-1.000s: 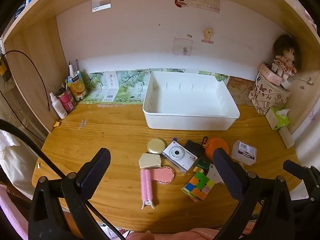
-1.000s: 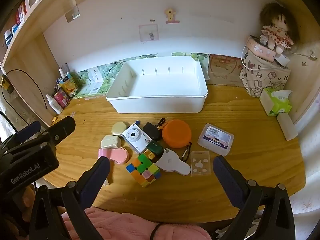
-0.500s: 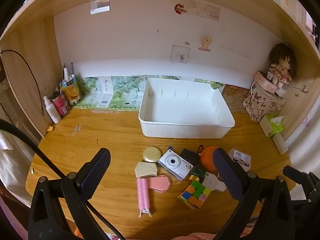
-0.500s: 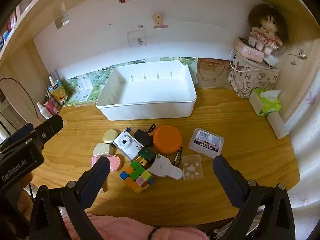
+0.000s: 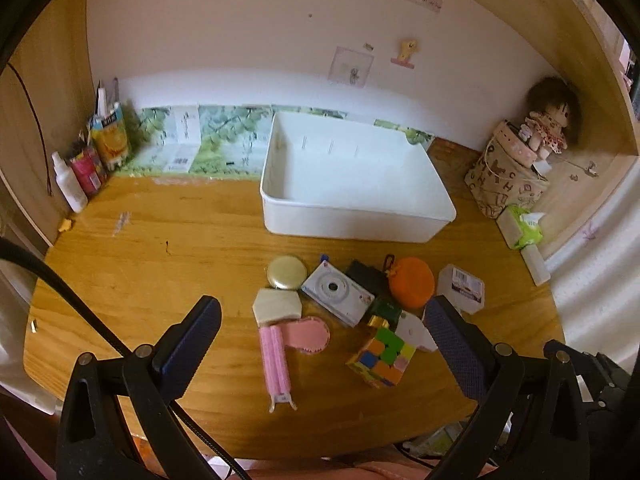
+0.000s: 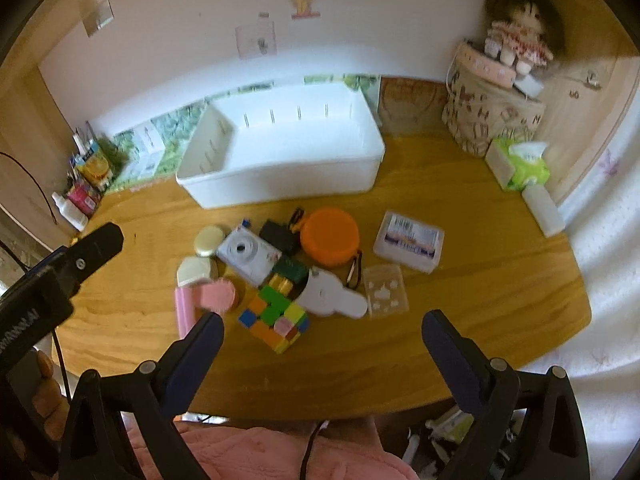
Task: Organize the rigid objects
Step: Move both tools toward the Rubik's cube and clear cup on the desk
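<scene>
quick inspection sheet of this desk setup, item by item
surface: wooden desk, a few small marks near its left side
job's things: white bin empty at the back; in front of it a loose cluster: gold compact, white camera, orange round case, colour cube, pink comb, clear box
clutter: bottles and cartons back left; tissue pack at right
grippers: left gripper and right gripper both open, above the cluster, nothing between the jaws
cables: black cable crossing the left view
surroundings: white wall with stickers; doll on a patterned bag
</scene>
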`<state>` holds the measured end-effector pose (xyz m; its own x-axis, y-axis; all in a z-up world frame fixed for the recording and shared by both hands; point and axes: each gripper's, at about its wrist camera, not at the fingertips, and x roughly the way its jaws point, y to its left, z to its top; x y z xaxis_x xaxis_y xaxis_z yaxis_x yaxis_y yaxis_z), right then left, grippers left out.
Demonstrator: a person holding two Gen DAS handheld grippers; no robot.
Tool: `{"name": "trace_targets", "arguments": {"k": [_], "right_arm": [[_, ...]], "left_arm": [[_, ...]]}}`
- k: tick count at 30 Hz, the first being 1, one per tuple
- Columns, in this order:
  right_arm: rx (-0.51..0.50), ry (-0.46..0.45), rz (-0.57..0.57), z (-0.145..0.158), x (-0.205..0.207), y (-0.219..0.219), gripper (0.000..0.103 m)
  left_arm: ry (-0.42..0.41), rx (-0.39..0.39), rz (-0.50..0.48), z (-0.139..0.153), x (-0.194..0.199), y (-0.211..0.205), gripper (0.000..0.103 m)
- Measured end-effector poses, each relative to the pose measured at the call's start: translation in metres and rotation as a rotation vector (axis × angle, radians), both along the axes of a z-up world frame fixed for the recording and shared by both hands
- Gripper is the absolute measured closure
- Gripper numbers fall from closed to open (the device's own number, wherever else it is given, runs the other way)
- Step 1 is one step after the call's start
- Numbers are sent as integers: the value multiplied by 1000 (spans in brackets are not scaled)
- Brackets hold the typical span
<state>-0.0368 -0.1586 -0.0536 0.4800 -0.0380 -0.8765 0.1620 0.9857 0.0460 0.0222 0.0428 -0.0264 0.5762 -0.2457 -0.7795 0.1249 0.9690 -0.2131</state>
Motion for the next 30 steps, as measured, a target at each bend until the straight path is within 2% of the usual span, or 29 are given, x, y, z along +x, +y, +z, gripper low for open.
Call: {"name": "trace_targets", "arguments": {"k": [7,15,25,30], "right_arm": [[26,82,-40,-17,-6,7,3],[111,170,-94,-42,-7,-5,3],[214,270,-94,-81,1,-41,3],[190,337,-84,-102,12,-65,3]], "left_arm": [[87,-25,-48,-15,2,6,1],[203,2,-103,-39,4,-4,1],[311,55,-110,-69,4,-40,2],[365,95,-76,-86,3,-61,2]]}}
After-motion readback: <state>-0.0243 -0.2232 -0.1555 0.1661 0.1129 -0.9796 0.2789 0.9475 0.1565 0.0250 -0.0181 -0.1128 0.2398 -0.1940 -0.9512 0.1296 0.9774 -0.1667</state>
